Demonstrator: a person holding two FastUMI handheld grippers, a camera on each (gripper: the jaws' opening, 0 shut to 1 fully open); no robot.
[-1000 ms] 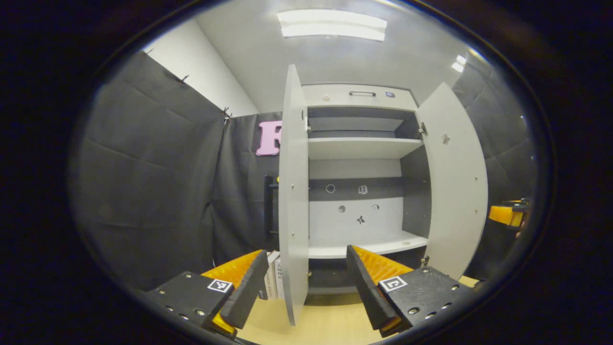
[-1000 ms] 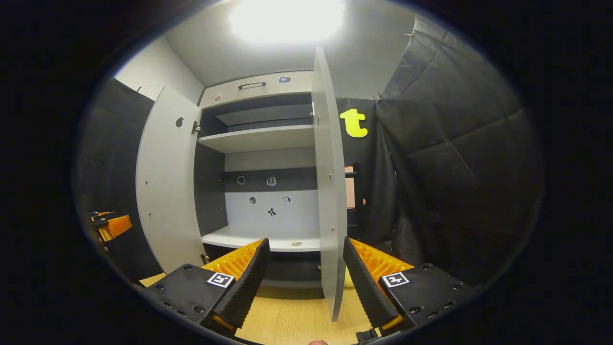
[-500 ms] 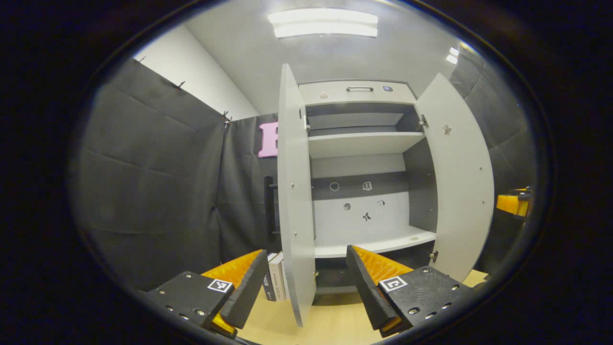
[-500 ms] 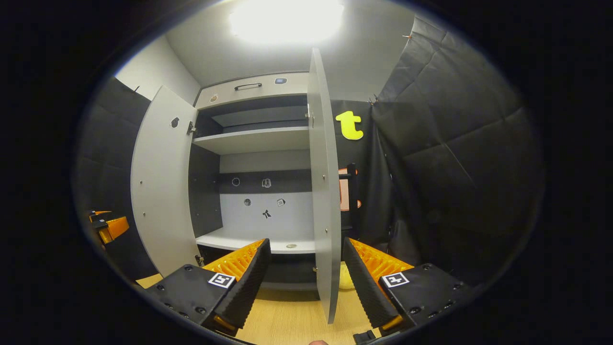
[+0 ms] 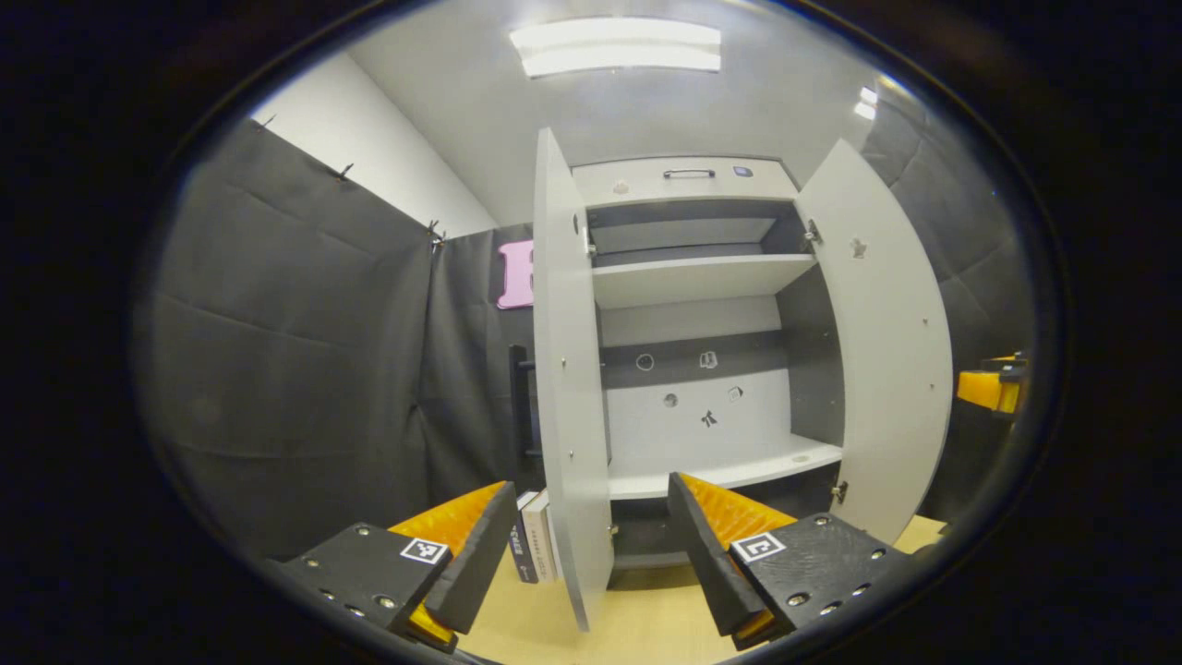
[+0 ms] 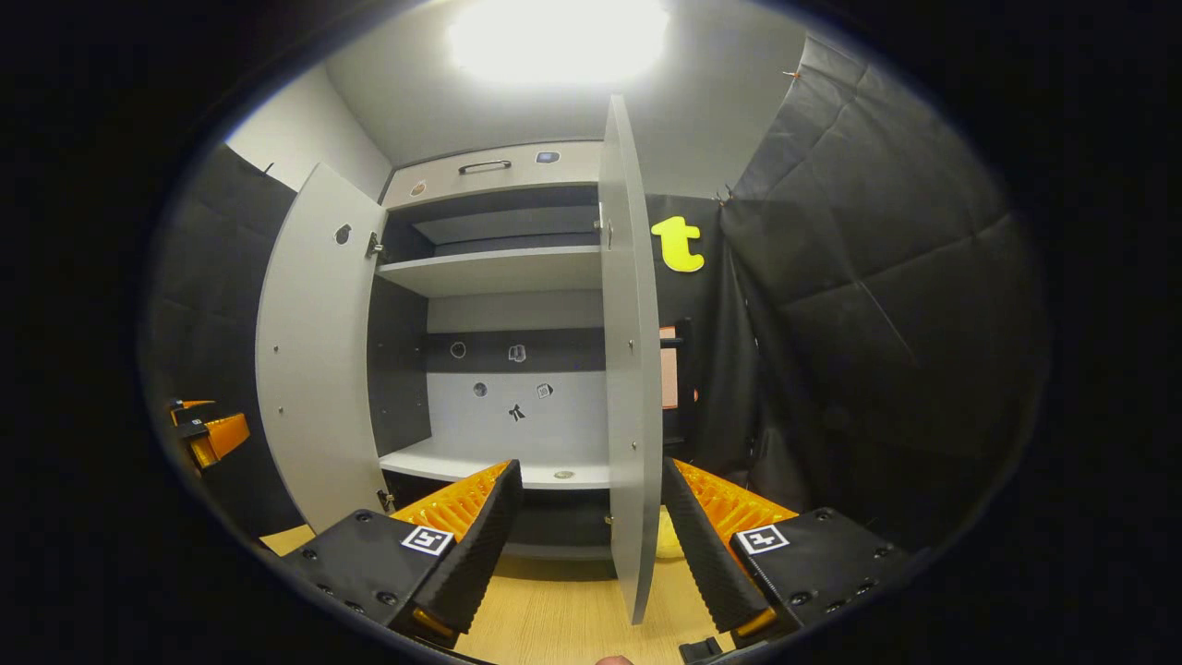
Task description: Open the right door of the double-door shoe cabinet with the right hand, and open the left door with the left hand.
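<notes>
Black cloth walls surround the shoe cabinet (image 5: 688, 277); left door (image 5: 565, 369) and right door (image 6: 630, 369) swung out, both grippers (image 5: 591, 554) (image 6: 591, 545) released.

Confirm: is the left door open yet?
Open. In the left gripper view the left door stands edge-on, swung clear of the cabinet, with the shelves exposed behind it.
</notes>
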